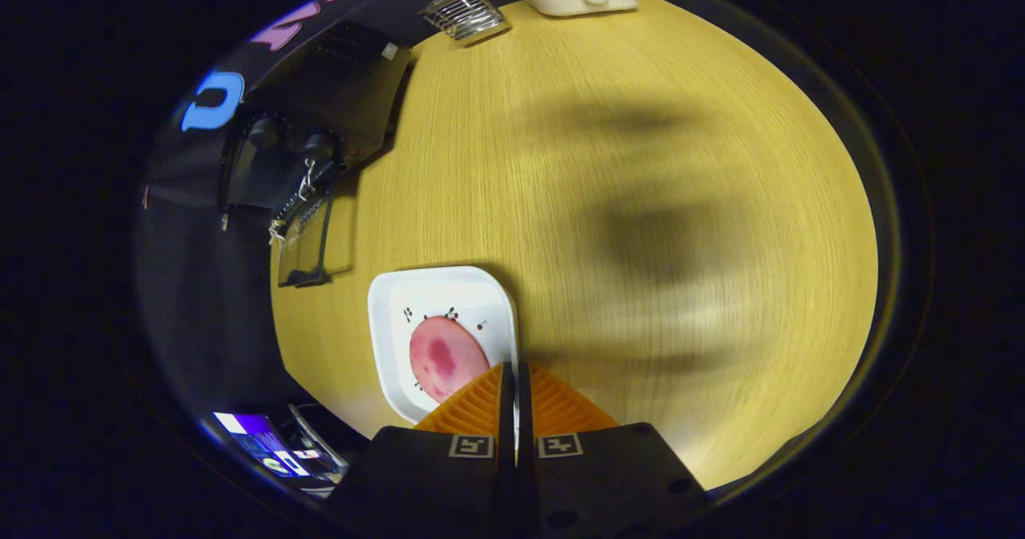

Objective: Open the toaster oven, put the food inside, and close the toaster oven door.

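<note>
Overhead, the hand-held gripper [513,379] (fingers pressed together, empty) hovers above the food [445,356] on its white plate [391,339]; descending unopened could shove it.

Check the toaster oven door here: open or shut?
Open. The toaster oven's glass door lies folded down over the table. The gripper, fingers together, holds nothing above the plate with the food.
</note>
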The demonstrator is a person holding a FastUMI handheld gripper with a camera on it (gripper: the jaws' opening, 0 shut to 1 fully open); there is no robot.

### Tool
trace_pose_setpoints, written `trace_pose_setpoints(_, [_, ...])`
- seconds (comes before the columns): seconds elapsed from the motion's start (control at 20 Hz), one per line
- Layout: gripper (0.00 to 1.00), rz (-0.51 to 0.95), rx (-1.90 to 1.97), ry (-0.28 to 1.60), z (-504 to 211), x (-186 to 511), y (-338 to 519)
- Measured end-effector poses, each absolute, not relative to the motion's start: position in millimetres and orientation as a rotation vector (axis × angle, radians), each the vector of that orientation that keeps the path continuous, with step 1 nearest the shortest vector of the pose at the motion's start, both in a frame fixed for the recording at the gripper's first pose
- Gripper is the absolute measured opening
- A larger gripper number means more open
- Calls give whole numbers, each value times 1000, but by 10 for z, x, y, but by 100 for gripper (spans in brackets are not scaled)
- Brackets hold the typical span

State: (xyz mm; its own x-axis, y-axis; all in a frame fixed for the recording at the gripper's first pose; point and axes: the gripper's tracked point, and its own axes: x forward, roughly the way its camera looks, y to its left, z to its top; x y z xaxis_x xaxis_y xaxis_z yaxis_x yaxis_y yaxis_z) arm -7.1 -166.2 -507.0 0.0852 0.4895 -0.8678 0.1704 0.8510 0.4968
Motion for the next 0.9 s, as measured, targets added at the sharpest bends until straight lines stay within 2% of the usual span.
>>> trace_pose_setpoints(0.45, [5,142,891,1366,-4658,-321,-1497])
trace_pose_setpoints(0.9, [5,-14,1198,1216,-3982,-480,-518])
